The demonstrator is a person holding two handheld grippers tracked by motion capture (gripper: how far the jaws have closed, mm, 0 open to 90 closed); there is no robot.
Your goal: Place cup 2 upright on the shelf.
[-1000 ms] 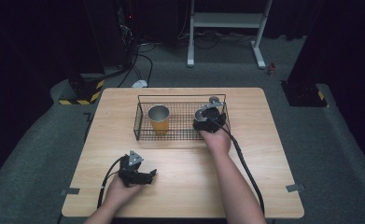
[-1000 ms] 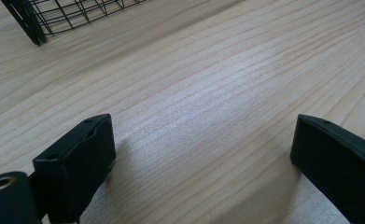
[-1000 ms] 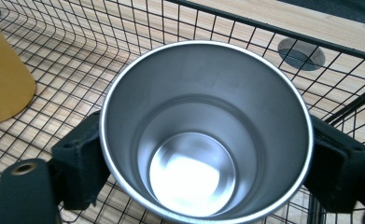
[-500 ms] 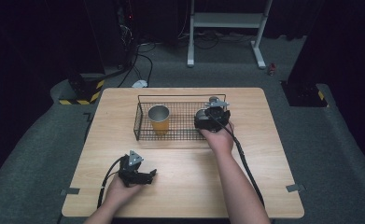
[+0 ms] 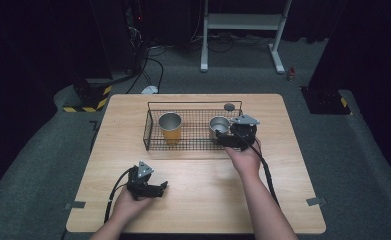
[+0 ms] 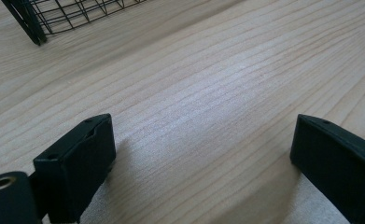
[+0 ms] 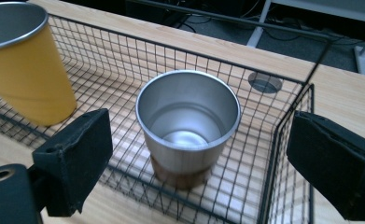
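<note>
My right gripper (image 5: 224, 139) sits at the near right edge of the basket (image 5: 150, 131), and its grey plate is on top. The right hand (image 5: 244, 159) holds it from behind, and the forearm runs back toward the bottom of the high view, angled slightly left toward the basket. From the right gripper view, the fingers (image 7: 73, 156) stand wide apart with nothing between the pads. They point down and forward at the steel cup (image 7: 188, 120), which stands upright inside the basket (image 7: 283, 135) near its right end wall. The cup is clear of both pads and I have no grip on it.

The yellow cup (image 5: 170, 127) stands upright in the left part of the basket, well apart from the steel one. In the right gripper view it shows at the upper left (image 7: 24, 60).

My left gripper (image 5: 155, 189) rests low over the near left part of the table (image 5: 198, 200), and the left hand (image 5: 125, 202) is wrapped around it from below. It points right, across the bare wood. In the left gripper view its fingers (image 6: 80, 158) are about half open and hold nothing. Bare table (image 6: 203, 93) lies between them, and a corner of the basket (image 6: 31, 28) shows at the top left.
</note>
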